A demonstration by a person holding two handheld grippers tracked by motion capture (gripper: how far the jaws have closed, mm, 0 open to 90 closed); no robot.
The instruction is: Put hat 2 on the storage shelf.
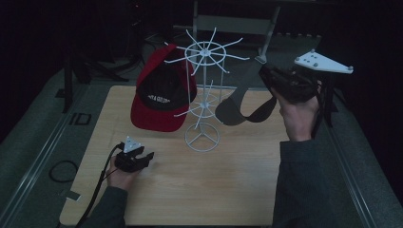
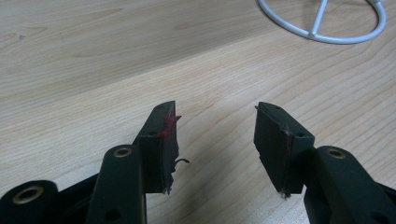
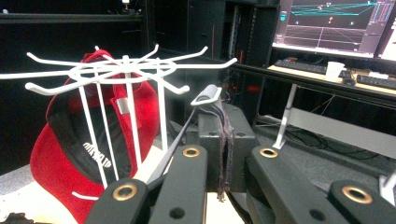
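The right gripper point(image 1: 280, 85), raised beyond the table's far right edge, has its jaws closed on the back strap of a grey cap point(image 1: 237, 107), which hangs beside the white wire rack point(image 1: 203, 95) near the far edge's middle. The cap looks light and floppy, its brim stiffer; the strap seems a sound hold for hooking. A red cap point(image 1: 159, 95) hangs on 1 prong. The left gripper point(image 1: 142, 158) rests parted and empty near the near-left corner.

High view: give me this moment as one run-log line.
left gripper: open, low over table | right gripper: shut on grey cap, raised beside white rack | red cap: hanging on rack
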